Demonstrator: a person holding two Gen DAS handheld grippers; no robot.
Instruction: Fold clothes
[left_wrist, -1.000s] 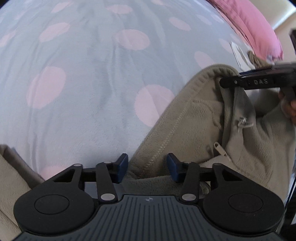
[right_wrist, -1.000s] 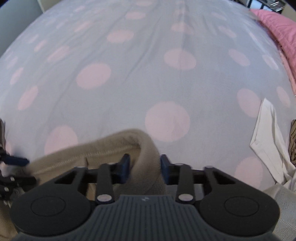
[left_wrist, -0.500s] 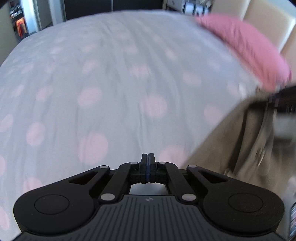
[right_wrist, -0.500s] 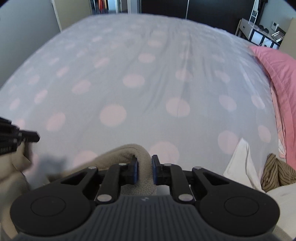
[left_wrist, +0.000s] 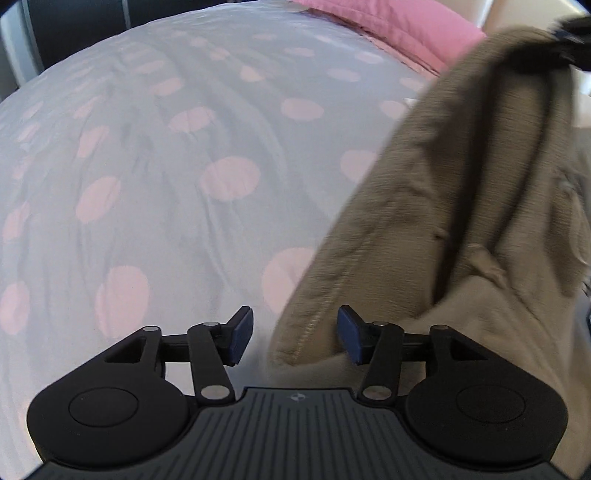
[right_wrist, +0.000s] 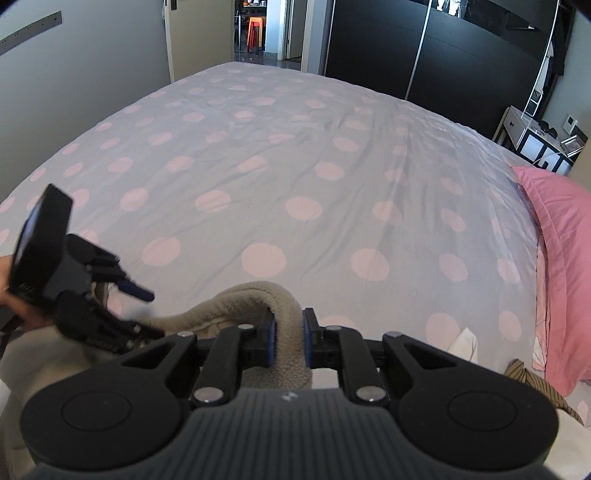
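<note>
- Jaws of the right gripper (right_wrist: 289, 341) clamp a fold of the beige fleece garment (right_wrist: 284, 314) (lifted off the spotted bedcover (right_wrist: 295, 166)).
- Left gripper (left_wrist: 293, 334) jaws are opening; the garment's hem sits between them, against the right pad only.

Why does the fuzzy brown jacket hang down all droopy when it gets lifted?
The fleece jacket is probably soft and floppy: it sags from the right gripper. It seems thick, bulging between those pads, so likely not slippery.

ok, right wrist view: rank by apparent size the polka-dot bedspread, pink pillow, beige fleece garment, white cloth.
1. Grey bedspread with pink dots, by far.
2. and 3. Pink pillow and beige fleece garment: unsure, since the garment is near the lens and partly hidden.
4. Small white cloth.
</note>
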